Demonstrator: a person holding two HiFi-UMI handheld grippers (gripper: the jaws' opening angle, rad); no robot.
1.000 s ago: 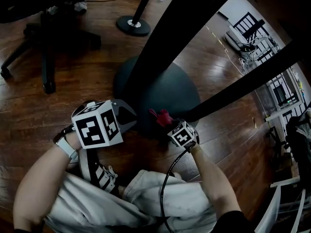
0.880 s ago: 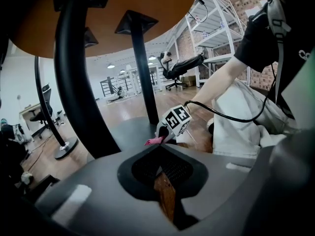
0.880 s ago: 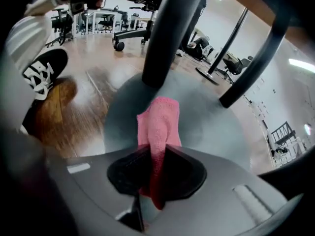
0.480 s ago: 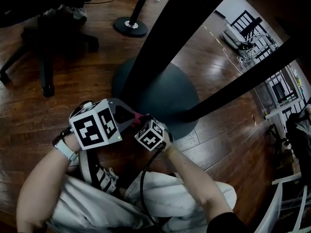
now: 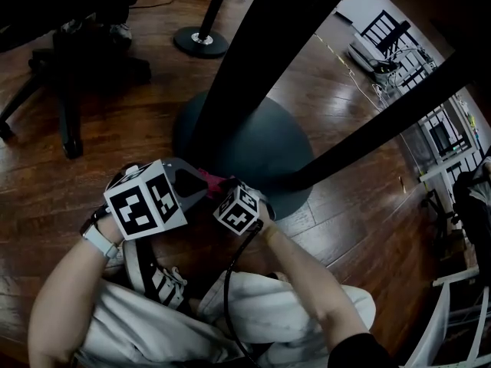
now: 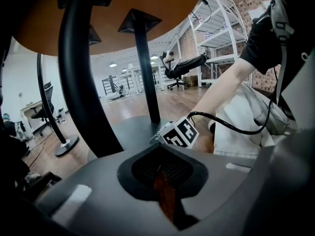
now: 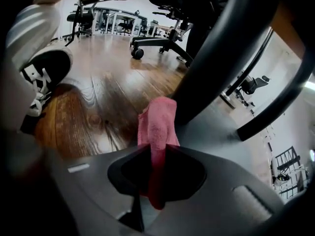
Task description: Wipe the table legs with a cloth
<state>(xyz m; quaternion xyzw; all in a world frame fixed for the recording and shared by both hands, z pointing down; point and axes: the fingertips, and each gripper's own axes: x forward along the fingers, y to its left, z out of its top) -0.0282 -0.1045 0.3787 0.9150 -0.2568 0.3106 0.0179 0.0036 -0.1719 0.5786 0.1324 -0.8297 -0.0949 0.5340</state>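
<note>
1. Head view: the person crouches under the table, both grippers low by the round dark base (image 5: 265,148). The thick table leg (image 5: 253,67) slants up and away from that base, and a thinner second leg (image 5: 383,129) rises to the right. The pink cloth (image 5: 210,180) shows between the left gripper (image 5: 192,184) and the right gripper (image 5: 222,194), near the thick leg's foot.

2. Left gripper view: its fingers are drawn in to a narrow slit with nothing in it. The thick leg stands ahead and to the left, and the right gripper's marker cube is just in front.

3. Right gripper view: the fingers are clenched on the cloth, which sticks out forward. Its tip lies just beside the thick leg's lower end, up and to the right; I cannot tell whether they touch. The right gripper is the nearer, so I judge the wipe should run along the leg's slanted length.
</note>
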